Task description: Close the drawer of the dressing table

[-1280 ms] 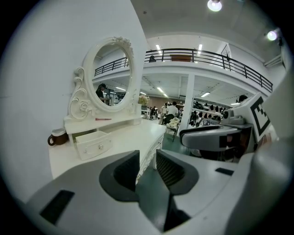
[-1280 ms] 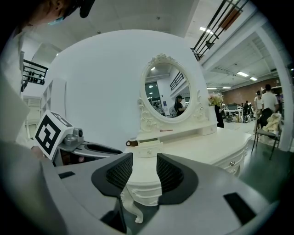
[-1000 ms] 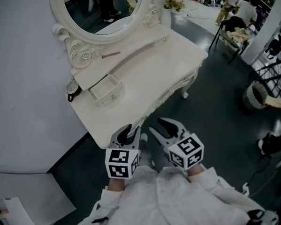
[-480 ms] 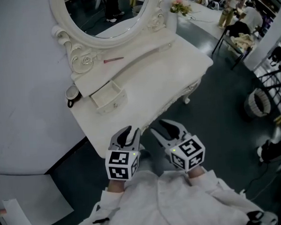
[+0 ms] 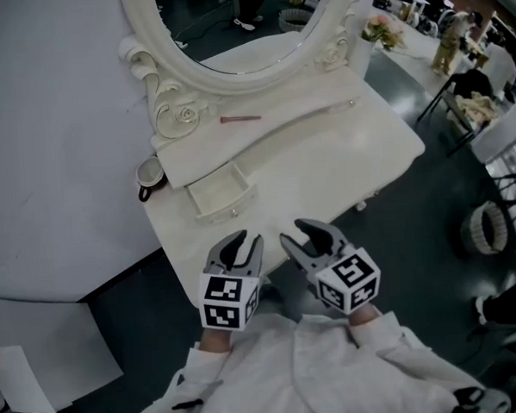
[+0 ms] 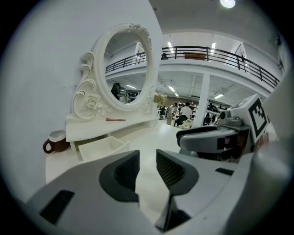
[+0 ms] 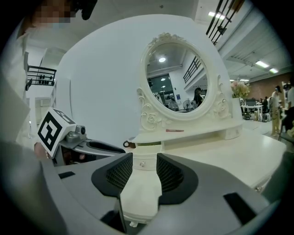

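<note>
The white dressing table (image 5: 342,158) carries an oval mirror (image 5: 240,25). Its small drawer (image 5: 216,192) stands pulled out at the left under the raised shelf. It shows as an empty open box (image 6: 98,147) in the left gripper view, and as a front with a knob (image 7: 142,163) in the right gripper view. My left gripper (image 5: 245,243) and right gripper (image 5: 303,235) hover side by side over the table's front edge, short of the drawer. The jaws of both are apart with nothing between them. The left gripper (image 6: 147,167) and the right gripper (image 7: 144,172) point toward the drawer.
A brown mug (image 5: 150,174) sits at the table's left end, and a pink stick (image 5: 240,118) lies on the shelf. Flowers (image 5: 378,33) stand at the far right corner. A chair (image 5: 473,104) and a basket (image 5: 488,228) stand on the dark floor to the right. A white wall (image 5: 47,126) rises on the left.
Both grippers have moved forward toward the table, from beyond its front edge to over it. The drawer and mirror now appear closer. The jaws look unchanged.
</note>
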